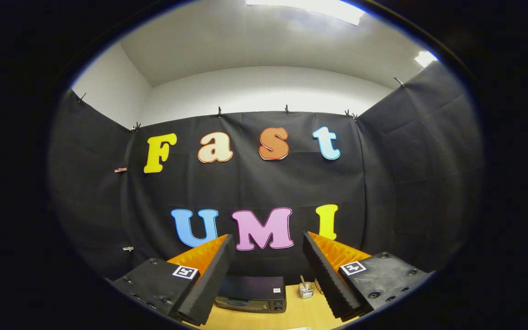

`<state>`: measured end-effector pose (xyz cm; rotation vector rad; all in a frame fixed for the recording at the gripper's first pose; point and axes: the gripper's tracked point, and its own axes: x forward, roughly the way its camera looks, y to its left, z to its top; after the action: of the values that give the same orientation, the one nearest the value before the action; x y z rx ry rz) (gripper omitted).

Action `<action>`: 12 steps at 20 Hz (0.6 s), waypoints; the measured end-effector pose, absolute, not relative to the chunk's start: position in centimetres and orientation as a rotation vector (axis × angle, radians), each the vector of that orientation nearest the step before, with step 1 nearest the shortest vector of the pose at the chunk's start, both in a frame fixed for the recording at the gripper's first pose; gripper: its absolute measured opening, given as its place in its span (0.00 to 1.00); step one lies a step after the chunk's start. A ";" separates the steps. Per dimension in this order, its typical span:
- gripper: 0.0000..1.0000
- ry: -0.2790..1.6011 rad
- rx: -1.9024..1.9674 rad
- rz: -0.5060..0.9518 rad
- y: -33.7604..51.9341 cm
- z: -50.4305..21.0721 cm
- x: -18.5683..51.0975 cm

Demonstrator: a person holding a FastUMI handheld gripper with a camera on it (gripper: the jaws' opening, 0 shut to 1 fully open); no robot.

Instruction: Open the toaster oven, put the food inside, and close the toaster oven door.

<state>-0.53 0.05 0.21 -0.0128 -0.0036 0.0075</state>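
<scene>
Tongs [268,275] gape wide, gripping nothing. Beyond and between their fingers sits the toaster oven [251,293] on the wooden table [300,314], its long side crosswise, front facing the fingers. A small glass jar [306,289] stands beside it.

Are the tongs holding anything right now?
No. The tongs are open with nothing between them; the toaster oven sits beyond them on the table.

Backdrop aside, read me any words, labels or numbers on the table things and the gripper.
White sticker on the toaster oven: too small to read.
Square markers on the gripper: black-and-white patterns, no words.
No other text is readable. The gripper's fingers are open, with the toaster oven beyond them.
</scene>
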 end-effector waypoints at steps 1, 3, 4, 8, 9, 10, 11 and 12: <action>0.97 0.001 -0.018 0.007 0.0 -0.1 -0.6; 0.96 0.010 -0.031 0.006 0.0 -0.4 -0.4; 0.96 0.013 -0.036 0.006 0.0 -0.5 -0.4; 0.97 0.022 -0.036 0.020 0.5 -0.9 -0.2; 0.97 0.022 -0.038 0.023 0.6 -1.0 0.0; 0.97 0.022 -0.040 0.025 0.7 -1.0 0.0; 0.97 0.023 -0.042 0.026 0.6 -1.2 0.0; 0.97 0.025 -0.042 0.027 0.7 -1.3 0.1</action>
<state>0.13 0.67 -1.32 -0.0421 0.0254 0.0274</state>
